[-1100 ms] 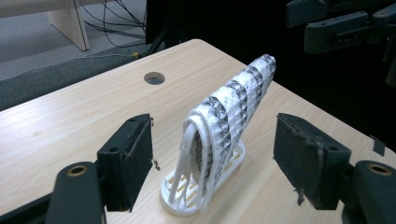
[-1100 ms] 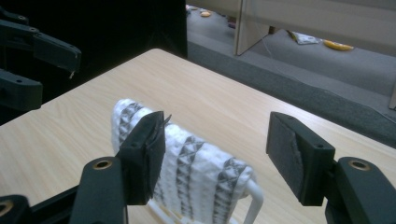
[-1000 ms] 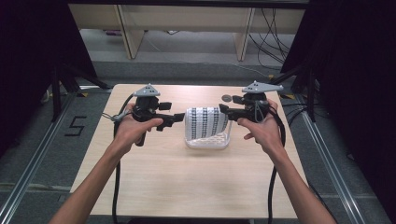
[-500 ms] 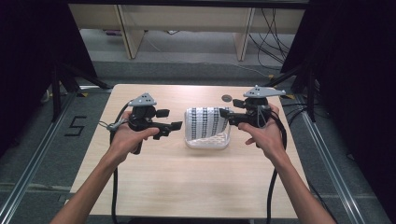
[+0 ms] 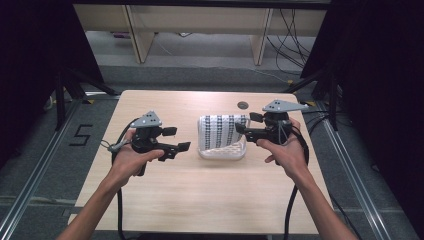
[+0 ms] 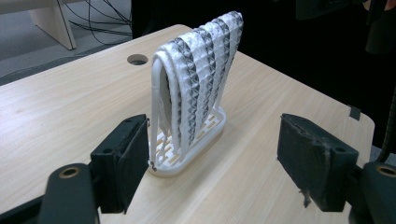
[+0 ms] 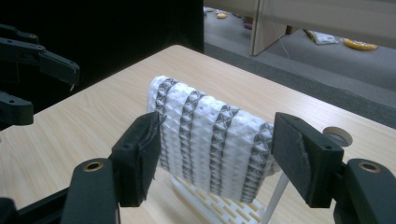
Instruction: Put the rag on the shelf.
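On the left half of the table (image 5: 165,200), the person's left hand (image 5: 131,161) holds the left gripper (image 5: 176,139) a little above the wood. Its jaws point to the right, toward the rack, and they stand wide open with nothing between them. In the left gripper view the two black pads (image 6: 312,161) are far apart, and the rack is seen between them, farther off. A black cable (image 5: 118,150) trails from this gripper toward the near edge of the table.

Near the middle of the table, a little toward the far edge, stands a white plastic rack (image 5: 222,151). A patterned cloth (image 5: 222,131) with white and dark grey stripes hangs over its top bar and falls on both sides. The rack is upright on its slotted base. Behind it, near the far edge, there is a round hole (image 5: 243,105) in the tabletop.

At the right side of the rack, the right hand (image 5: 284,150) holds the right gripper (image 5: 246,124). Its jaws point to the left and are open, just beside the right end of the cloth. In the right gripper view the cloth (image 7: 210,140) lies between the two open pads; whether they touch it, I cannot tell.
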